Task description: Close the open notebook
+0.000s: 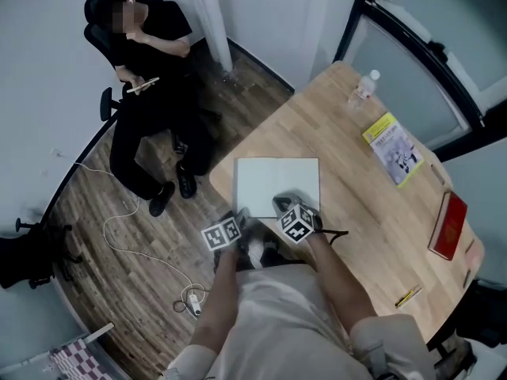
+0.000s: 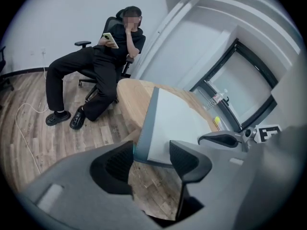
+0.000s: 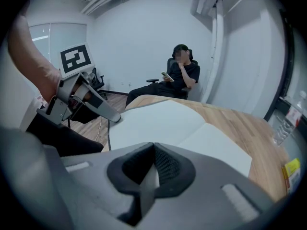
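Near bench rim: left tongs (image 2: pixel 151 153) wide open, straddling the near left corner of the notebook (image 1: pixel 277 182); pads stand off it on both sides.
right tongs (image 3: pixel 153 152): pinched shut on a thin white edge of the notebook; page or cover, can't tell which.
notebook: flat on the near left corner of the bench (image 1: pixel 348 212), near edge right at the rim. Head view shows one pale rectangle. Right gripper view shows a raised sheet over a lower one with a step line between.
edges: bench corners rounded. Floor (image 1: pixel 119 212) sits directly below the left tongs.
open room: bare wood beyond and right of the notebook. Yellow booklet (image 1: pixel 394 147) well apart, right of it.
near right rim: yellow pencil (image 1: pixel 408 296) beside the rim, red book (image 1: pixel 448 225) further along it.
far corner: clear water bottle (image 1: pixel 366 89), upright.
surface: light wood butcher-block bench, matte.
floor detail: dark wood planks, white cable (image 1: pixel 119 236) looping to a plug block (image 1: pixel 194 301).
room: pale walls, white column (image 1: pixel 214 22), dark-framed glazing (image 1: pixel 428 54) past the bench.
far: person (image 1: pixel 150 70) seated in a black office chair, phone in hand, well apart from the bench.
materials: tongs grey plastic with ribbed black pads. Notebook white on top, grey side band.
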